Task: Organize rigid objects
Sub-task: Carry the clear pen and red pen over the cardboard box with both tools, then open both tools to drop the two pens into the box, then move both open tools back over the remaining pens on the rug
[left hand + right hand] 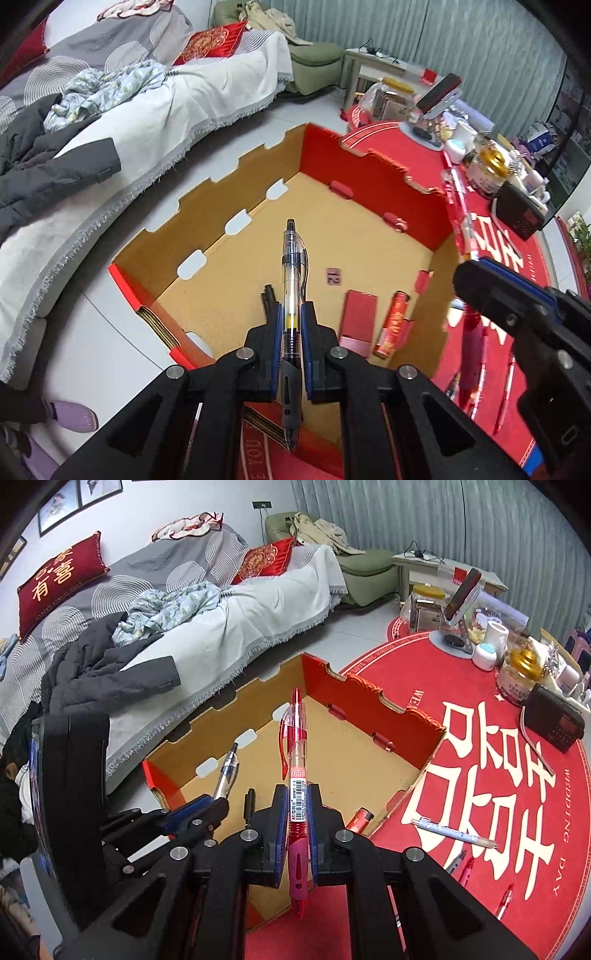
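Filling the space below and ahead of both sets of fingers, an open cardboard box (351, 243) with red outer walls and a notched rim sits on a round red tablecloth (480, 775) printed with large cream characters. Beyond the box, past the fingertips, a sofa (229, 627) draped in white and grey covers carries a dark jacket and red cushions.

The left gripper (290, 314) has its blue-padded fingers (275, 332) pinched onto a clear black-ink pen (291, 280), which runs lengthwise between them; its clip end reaches out past the fingertips over the box floor and its tip end trails back toward the camera. The right gripper (297, 805) is clamped the same way on a red gel pen (297, 775), whose labelled barrel is squeezed between the pads while its clip end projects forward above the box interior.

On the box floor just right of the left fingers lie a flat red packet (358, 317) and a red lighter (393, 321); a black pen (267, 295) lies just left of them. Right of the right fingers, outside the box, a light blue pen (454, 832) and several red pens (506, 901) rest on the cloth.
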Demonstrator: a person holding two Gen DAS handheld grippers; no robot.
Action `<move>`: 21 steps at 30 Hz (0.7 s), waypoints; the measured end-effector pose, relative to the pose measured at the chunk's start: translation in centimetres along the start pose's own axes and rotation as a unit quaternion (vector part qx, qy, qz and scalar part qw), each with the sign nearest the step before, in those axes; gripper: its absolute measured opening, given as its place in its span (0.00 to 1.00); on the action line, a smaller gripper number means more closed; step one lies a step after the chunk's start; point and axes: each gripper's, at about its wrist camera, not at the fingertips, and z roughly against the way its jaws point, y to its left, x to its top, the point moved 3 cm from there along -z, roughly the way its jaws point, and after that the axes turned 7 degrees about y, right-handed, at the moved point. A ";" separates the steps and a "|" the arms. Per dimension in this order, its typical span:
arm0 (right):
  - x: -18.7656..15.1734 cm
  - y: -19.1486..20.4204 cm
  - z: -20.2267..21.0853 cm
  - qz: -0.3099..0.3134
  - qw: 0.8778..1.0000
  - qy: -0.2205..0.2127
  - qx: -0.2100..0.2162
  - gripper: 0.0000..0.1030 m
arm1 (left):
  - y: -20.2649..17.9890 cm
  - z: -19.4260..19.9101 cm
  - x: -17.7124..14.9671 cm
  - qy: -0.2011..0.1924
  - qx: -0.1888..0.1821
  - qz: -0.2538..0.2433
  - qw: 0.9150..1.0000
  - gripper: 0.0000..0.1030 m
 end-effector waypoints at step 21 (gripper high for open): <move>0.3 -2.9 -2.9 -0.052 0.998 0.023 0.000 0.11 | 1.5 -3.2 0.0 0.022 -0.036 0.019 0.999 0.45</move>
